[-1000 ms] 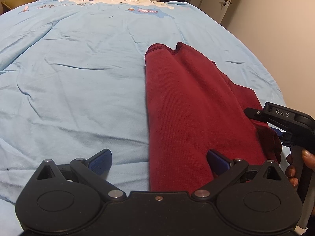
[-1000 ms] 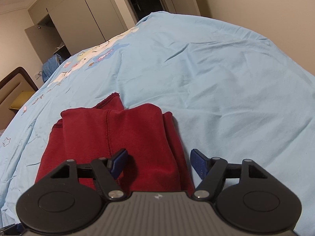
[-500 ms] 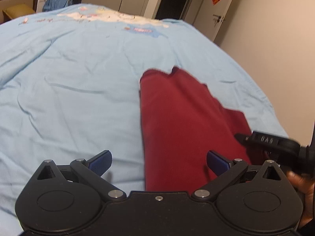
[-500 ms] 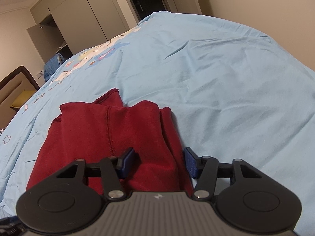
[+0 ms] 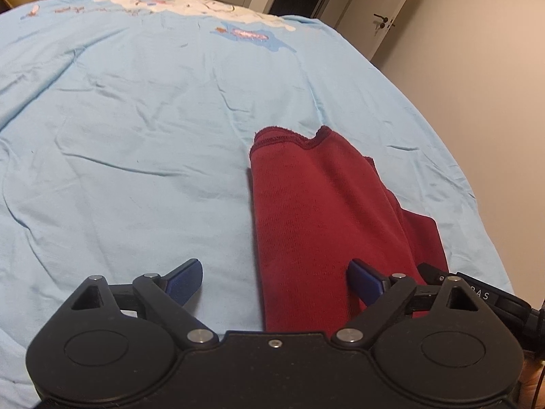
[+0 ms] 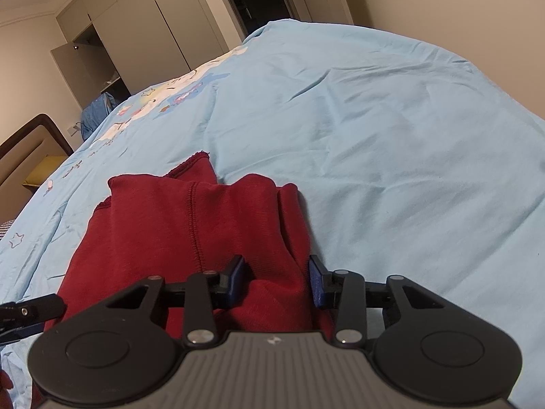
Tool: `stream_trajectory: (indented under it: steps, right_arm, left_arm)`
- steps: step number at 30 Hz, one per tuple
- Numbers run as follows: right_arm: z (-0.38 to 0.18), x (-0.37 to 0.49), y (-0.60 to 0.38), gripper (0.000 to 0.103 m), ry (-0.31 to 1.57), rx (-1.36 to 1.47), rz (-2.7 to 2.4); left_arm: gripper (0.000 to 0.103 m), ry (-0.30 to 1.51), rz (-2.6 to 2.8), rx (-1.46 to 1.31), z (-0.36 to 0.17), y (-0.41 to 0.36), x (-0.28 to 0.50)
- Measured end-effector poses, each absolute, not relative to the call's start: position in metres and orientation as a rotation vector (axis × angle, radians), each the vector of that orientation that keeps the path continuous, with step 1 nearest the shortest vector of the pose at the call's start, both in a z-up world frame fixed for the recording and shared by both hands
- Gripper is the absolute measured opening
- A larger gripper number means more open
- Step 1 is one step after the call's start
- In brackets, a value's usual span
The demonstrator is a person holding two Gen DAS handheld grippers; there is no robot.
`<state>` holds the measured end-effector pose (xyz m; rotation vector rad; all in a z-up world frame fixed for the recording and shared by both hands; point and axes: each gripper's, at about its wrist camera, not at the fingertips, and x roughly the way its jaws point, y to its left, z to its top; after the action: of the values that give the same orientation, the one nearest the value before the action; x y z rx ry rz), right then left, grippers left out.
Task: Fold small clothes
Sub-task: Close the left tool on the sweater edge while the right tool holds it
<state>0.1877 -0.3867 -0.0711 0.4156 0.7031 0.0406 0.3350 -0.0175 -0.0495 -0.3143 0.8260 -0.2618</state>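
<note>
A dark red garment (image 5: 320,211) lies folded lengthwise on the light blue bed cover (image 5: 136,136). My left gripper (image 5: 274,271) hovers over its near end with the jaws wide and closing slightly. The garment's left edge lies between them, and neither pad touches cloth. My right gripper (image 6: 276,267) sits low at the garment (image 6: 163,231), straddling its right-hand fold. Its jaws are closing, with a ridge of red cloth bunched between the blue pads (image 6: 238,272). The right gripper's black body (image 5: 477,294) shows at the lower right of the left wrist view.
The bed cover (image 6: 391,143) spreads wide and wrinkled on all sides, with a cartoon print (image 5: 211,10) at the far end. Wardrobes (image 6: 143,34), a door (image 5: 391,10) and a wall border the bed. A headboard (image 6: 30,150) stands at the left.
The right jaws have narrowed around the garment's right fold. The left gripper has drawn back from the garment, so more bed shows, and its jaws have come in a little.
</note>
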Motion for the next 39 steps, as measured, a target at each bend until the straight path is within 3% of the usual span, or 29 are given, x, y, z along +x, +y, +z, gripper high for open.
stream_trajectory:
  steps: [25,35,39]
  right_arm:
    - [-0.077,0.186,-0.386,0.042,0.689,0.414,0.038]
    - [-0.076,0.185,-0.382,0.042,0.685,0.397,0.028]
    - [-0.073,0.183,-0.380,0.038,0.683,0.389,0.030]
  left_arm:
    - [0.080,0.871,-0.283,-0.325,-0.063,-0.025,0.343]
    - [0.054,0.877,-0.317,-0.340,-0.062,-0.033,0.343]
    - [0.047,0.874,-0.321,-0.322,-0.060,-0.036,0.343]
